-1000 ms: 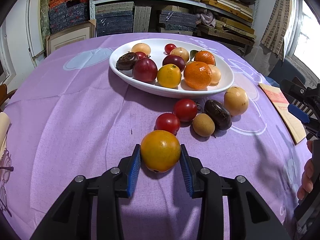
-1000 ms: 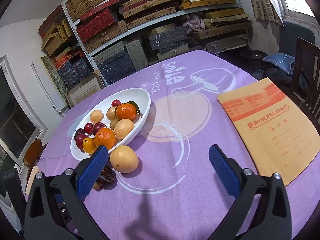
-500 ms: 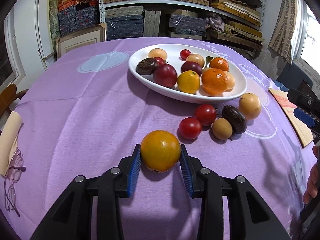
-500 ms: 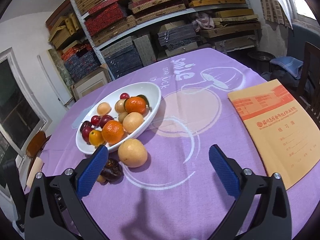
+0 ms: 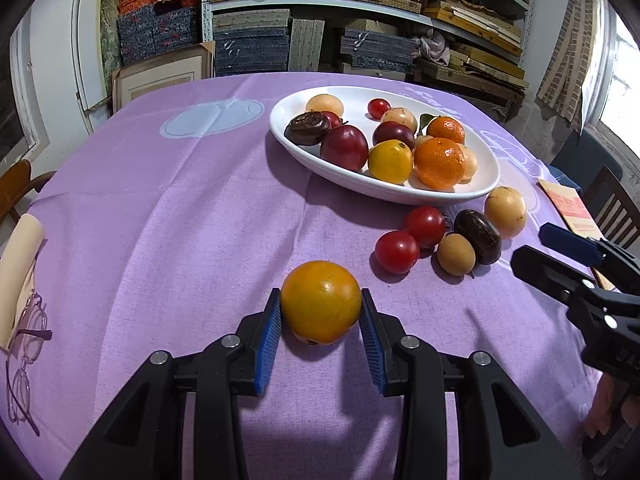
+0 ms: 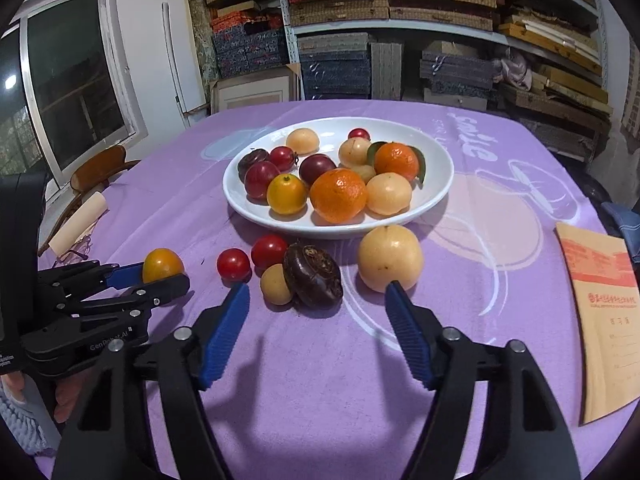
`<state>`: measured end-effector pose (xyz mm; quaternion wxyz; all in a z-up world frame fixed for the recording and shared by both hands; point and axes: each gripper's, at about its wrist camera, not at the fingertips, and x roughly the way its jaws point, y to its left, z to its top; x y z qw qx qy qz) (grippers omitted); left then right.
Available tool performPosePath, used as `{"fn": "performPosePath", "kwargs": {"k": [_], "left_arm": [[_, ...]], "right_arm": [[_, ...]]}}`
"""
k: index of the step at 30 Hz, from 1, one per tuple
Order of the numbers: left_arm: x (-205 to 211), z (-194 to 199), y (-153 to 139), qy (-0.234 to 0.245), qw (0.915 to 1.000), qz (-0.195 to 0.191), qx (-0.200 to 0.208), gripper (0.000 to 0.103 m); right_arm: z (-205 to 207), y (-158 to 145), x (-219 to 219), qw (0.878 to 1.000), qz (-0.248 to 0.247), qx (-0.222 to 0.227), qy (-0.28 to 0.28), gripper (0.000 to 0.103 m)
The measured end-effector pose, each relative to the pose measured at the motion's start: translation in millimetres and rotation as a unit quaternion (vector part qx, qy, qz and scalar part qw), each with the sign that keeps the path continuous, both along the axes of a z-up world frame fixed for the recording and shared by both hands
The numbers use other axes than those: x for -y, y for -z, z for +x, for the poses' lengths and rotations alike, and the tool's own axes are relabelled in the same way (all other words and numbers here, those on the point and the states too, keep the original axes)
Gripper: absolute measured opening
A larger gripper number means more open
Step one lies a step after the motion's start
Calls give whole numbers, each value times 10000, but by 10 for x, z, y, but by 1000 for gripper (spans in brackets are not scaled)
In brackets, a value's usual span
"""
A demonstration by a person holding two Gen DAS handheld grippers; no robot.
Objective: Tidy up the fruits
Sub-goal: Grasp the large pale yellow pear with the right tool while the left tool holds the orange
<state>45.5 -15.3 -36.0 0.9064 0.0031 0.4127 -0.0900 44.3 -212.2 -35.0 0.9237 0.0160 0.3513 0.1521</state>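
Note:
My left gripper is shut on a yellow-orange fruit, low over the purple cloth; it also shows in the right wrist view. A white bowl holds several fruits. Two red tomatoes, a small tan fruit, a dark passion fruit and a pale yellow fruit lie on the cloth in front of it. My right gripper is open and empty, just short of the passion fruit and the pale yellow fruit.
A tan booklet lies at the table's right edge. Glasses and a cream roll lie at the left edge. A wooden chair stands left; shelves of boxes stand behind the table.
My left gripper has drawn back and to the left with the fruit. My right gripper has swung left toward the loose fruits, which now lie just beyond its fingers.

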Motion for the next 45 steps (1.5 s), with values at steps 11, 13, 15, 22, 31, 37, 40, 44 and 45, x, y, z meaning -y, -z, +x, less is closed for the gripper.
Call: {"fn": "performPosePath", "kwargs": {"k": [11, 13, 15, 22, 31, 37, 40, 44, 45], "left_arm": [[18, 24, 19, 35, 10000, -44, -63, 38], [16, 26, 21, 30, 10000, -48, -68, 38], [21, 27, 24, 32, 10000, -43, -80, 38], [17, 34, 29, 31, 9999, -47, -92, 38], [17, 33, 29, 29, 9999, -45, -91, 38], [17, 33, 29, 29, 9999, -43, -88, 38], [17, 32, 29, 29, 9999, -41, -89, 38], [18, 32, 28, 27, 10000, -36, -85, 38], [18, 33, 28, 28, 10000, -33, -83, 38]], "right_arm": [[228, -53, 254, 9979, -179, 84, 618, 66], [305, -20, 255, 9977, -227, 30, 632, 66], [364, -7, 236, 9978, -257, 6, 606, 66], [481, 38, 257, 9979, -170, -91, 622, 66], [546, 83, 228, 9979, -163, -270, 565, 58], [595, 108, 226, 9977, -149, -353, 567, 55], [614, 129, 234, 9973, -138, -412, 592, 51], [639, 160, 260, 9968, -38, -520, 606, 46], [633, 165, 265, 9968, -19, -531, 605, 46]]}}
